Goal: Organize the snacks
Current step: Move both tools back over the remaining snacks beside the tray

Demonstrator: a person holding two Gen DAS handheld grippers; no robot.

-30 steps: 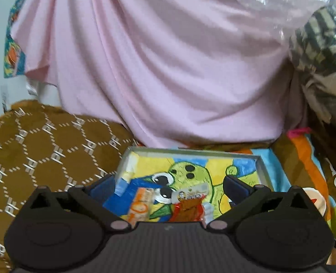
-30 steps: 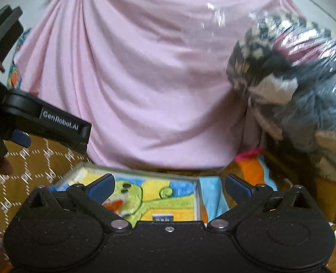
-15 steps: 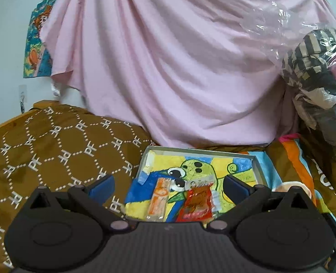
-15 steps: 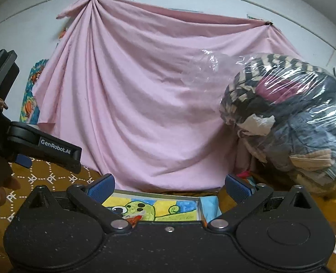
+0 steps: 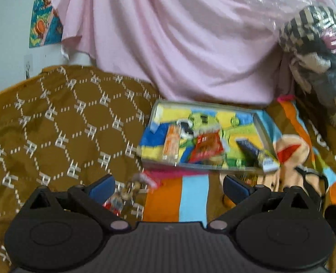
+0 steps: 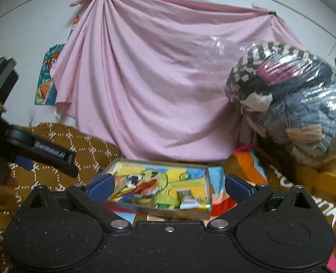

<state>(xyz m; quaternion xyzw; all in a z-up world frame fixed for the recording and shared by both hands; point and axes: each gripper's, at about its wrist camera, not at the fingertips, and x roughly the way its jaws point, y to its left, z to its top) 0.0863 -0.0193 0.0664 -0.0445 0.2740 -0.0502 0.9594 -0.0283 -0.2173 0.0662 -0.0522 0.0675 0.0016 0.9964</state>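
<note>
Open air above the tray [image 5: 262,132]; pink curtain [image 5: 179,41] walls off the back; bagged clothes [image 6: 293,104] crowd the right; brown bedspread [image 5: 60,122] lies clear left.

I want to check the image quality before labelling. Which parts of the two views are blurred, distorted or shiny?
Left wrist view: motion blur smears the snack packets in the tray, and the loose wrapper near the left gripper is unreadable. Right wrist view: sharper; glare glints on the plastic-wrapped bundle; the tray's near edge is smeared. Both: fisheye bends the edges, corners are dark.

Brown patterned bed cover [image 5: 60,122] carries a cartoon-printed tray [image 5: 262,130]
</note>
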